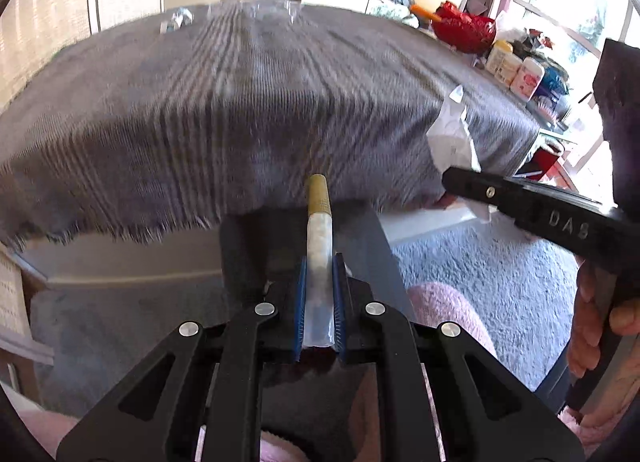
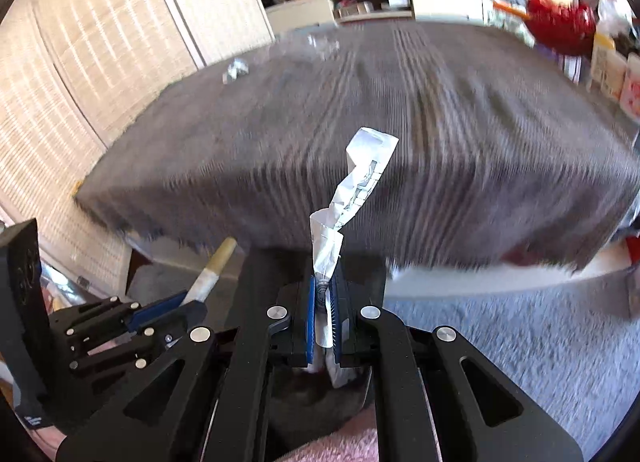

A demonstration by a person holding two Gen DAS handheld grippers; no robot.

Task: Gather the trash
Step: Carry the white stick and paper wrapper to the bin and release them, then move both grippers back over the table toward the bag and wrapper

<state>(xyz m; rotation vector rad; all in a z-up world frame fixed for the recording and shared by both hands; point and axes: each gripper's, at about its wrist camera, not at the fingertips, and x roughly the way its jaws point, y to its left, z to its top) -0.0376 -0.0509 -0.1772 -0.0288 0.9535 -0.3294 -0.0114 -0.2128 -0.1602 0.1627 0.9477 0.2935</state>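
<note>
left wrist view: left claw (image 1: 320,294) clamps a tube (image 1: 319,246), right claw (image 2: 324,314) clamps crumpled paper (image 2: 356,186); tablecloth (image 1: 240,110) blurred.

L. gripper (image 1: 320,262) clamped on a rolled wrapper (image 1: 318,230), R. gripper (image 2: 325,266) pinching crumpled paper (image 2: 352,190), both tilted down toward the grey cloth (image 1: 240,110); fingers (image 1: 592,326) grip R. handle.

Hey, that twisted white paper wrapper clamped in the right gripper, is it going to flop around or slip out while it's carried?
The white paper wrapper is probably very light and limp: it is thin, creased and twisted. It stands up past the right gripper, so it has some stiffness but may sway. Slipping looks unlikely, since the pads pinch its lower end.
</note>
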